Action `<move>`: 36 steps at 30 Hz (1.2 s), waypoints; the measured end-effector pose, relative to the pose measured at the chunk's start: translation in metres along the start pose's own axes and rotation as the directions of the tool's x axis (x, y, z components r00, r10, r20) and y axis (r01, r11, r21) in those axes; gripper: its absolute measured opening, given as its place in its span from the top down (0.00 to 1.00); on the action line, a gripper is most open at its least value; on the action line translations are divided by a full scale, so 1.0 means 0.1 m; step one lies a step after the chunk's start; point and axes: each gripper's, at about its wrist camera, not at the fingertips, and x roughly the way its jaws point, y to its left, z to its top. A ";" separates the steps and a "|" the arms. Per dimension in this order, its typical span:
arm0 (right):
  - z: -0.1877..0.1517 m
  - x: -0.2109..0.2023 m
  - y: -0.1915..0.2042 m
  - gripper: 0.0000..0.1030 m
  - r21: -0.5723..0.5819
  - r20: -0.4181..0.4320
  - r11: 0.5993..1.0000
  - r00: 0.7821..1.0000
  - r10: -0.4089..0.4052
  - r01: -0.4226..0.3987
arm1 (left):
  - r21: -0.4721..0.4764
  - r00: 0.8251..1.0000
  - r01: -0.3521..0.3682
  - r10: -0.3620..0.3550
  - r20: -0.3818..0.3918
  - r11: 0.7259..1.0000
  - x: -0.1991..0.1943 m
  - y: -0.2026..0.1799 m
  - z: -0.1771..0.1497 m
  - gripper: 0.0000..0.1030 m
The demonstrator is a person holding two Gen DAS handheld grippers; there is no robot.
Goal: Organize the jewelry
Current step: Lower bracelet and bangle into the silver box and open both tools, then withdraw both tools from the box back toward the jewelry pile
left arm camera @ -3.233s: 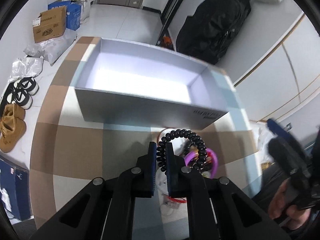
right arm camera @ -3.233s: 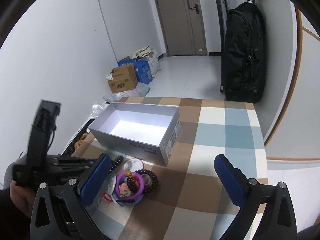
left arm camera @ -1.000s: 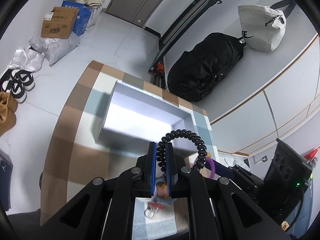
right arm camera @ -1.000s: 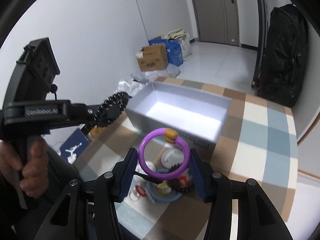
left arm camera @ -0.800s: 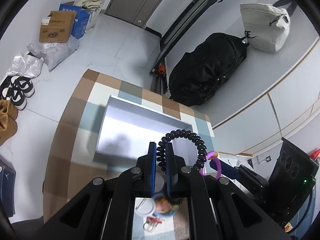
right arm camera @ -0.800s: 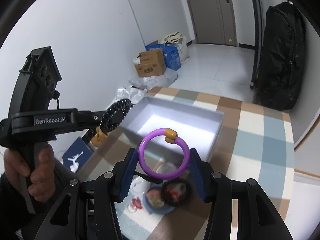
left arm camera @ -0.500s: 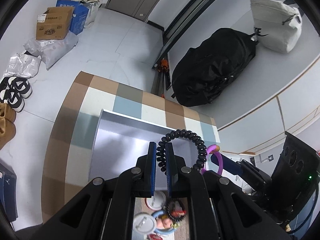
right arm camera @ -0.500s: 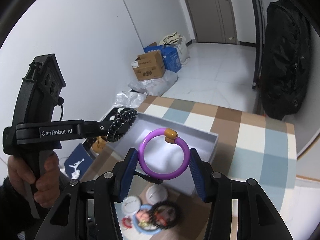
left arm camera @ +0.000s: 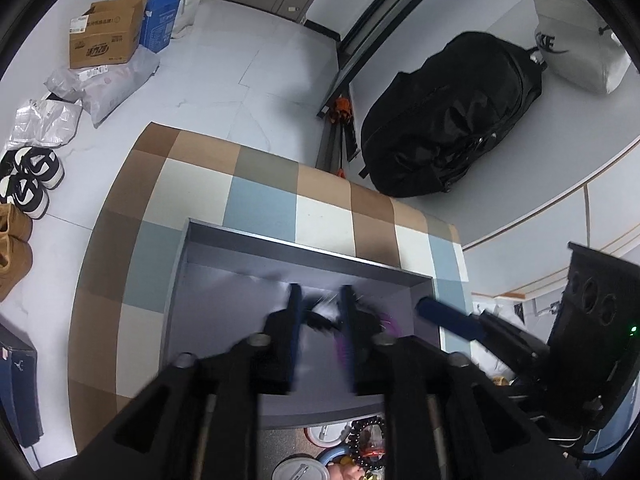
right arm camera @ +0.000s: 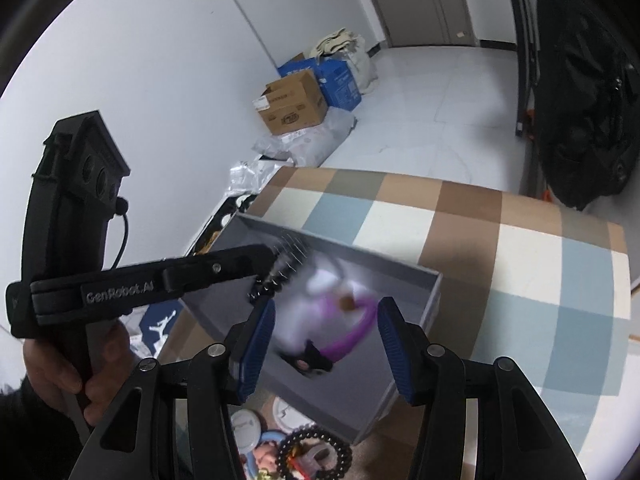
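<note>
A grey open box (left arm camera: 224,248) (right arm camera: 434,300) stands on the checkered table. My left gripper (left arm camera: 319,304) is open above the box; a blurred black coiled bracelet (left arm camera: 320,318) (right arm camera: 282,268) drops from between its fingers. My right gripper (right arm camera: 326,320) is open over the box's right part; a blurred purple bangle (right arm camera: 350,338) (left arm camera: 340,350) falls from it into the box. A pile of other jewelry (right arm camera: 304,456) (left arm camera: 360,444) lies on the table in front of the box.
The checkered table (left arm camera: 264,200) ends close behind the box. On the floor beyond are a cardboard box (left arm camera: 106,36), shoes (left arm camera: 32,176) and a black bag (left arm camera: 452,120).
Both grippers have opened over the box. The black coiled bracelet and the purple bangle have left the fingers and are dropping into it.
</note>
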 end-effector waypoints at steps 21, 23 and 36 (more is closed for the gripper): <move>-0.15 -0.54 0.08 0.03 0.011 0.179 0.997 0.981 -0.080 0.080 | 0.006 0.977 -0.078 0.075 0.201 0.997 -0.44 -0.02 -0.21 0.35; -0.19 -0.60 0.10 0.01 0.011 0.203 0.996 0.975 -0.090 0.089 | 0.022 0.972 -0.090 0.083 0.221 0.996 -0.49 -0.03 -0.26 0.32; -0.46 -0.79 0.15 0.00 0.062 0.225 0.990 0.964 -0.140 0.129 | 0.144 0.963 -0.168 0.131 0.234 0.975 -0.55 -0.19 -0.63 0.20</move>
